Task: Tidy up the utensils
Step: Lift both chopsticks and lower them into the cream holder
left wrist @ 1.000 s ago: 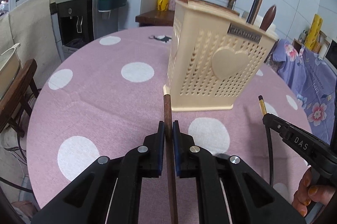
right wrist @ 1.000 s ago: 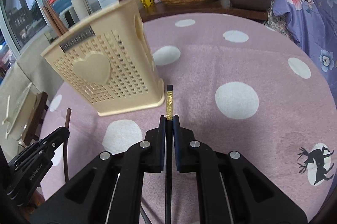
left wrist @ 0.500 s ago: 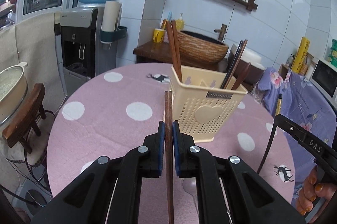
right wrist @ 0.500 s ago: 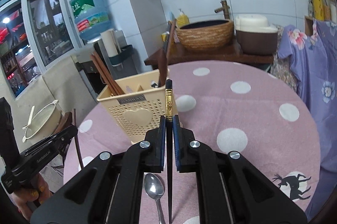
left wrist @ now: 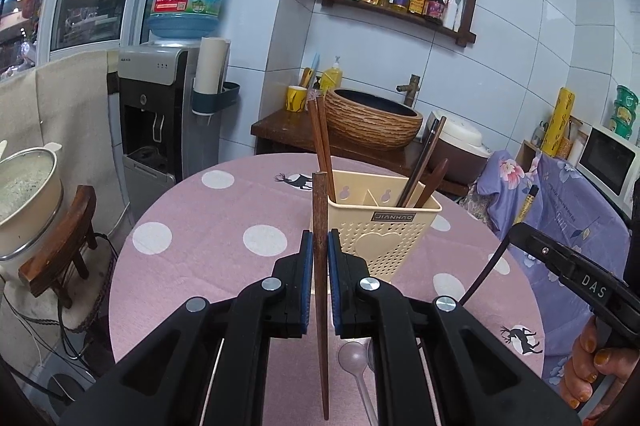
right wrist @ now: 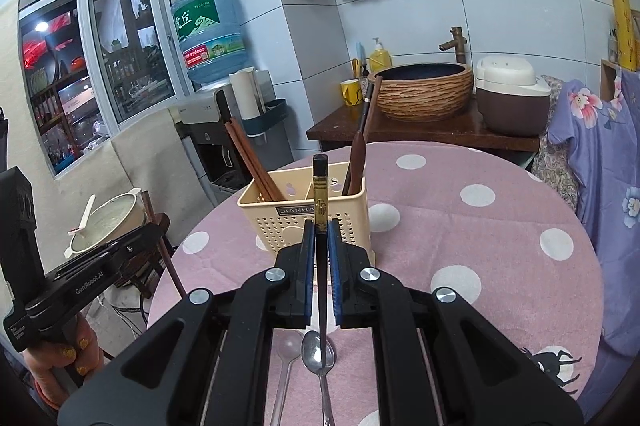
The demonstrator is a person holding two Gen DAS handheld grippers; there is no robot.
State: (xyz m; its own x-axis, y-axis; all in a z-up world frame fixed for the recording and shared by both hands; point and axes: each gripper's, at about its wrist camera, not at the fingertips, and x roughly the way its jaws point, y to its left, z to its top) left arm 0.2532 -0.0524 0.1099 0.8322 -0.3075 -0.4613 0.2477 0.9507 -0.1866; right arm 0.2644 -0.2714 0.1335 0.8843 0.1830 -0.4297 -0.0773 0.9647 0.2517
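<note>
A cream perforated utensil holder (left wrist: 384,226) (right wrist: 296,218) stands on the pink dotted table (left wrist: 208,238), with brown chopsticks (left wrist: 320,138) in its left compartment and dark utensils (left wrist: 424,166) in its right. My left gripper (left wrist: 320,250) is shut on a brown wooden chopstick (left wrist: 320,222), held upright well above the table, near side of the holder. My right gripper (right wrist: 321,246) is shut on a black chopstick with a gold band (right wrist: 320,202), also raised. A metal spoon (right wrist: 318,354) and a clear plastic spoon (right wrist: 290,350) lie on the table below.
A water dispenser (left wrist: 160,114) and a stool with a pot (left wrist: 28,194) stand left of the table. A wooden counter with a woven basin (left wrist: 372,122) and rice cooker (right wrist: 512,98) sits behind. A floral purple cloth (right wrist: 600,162) hangs at right.
Both grippers have risen and pulled back from the holder, each still holding its chopstick. The holder now looks smaller and farther, and the spoons on the table have come into view.
</note>
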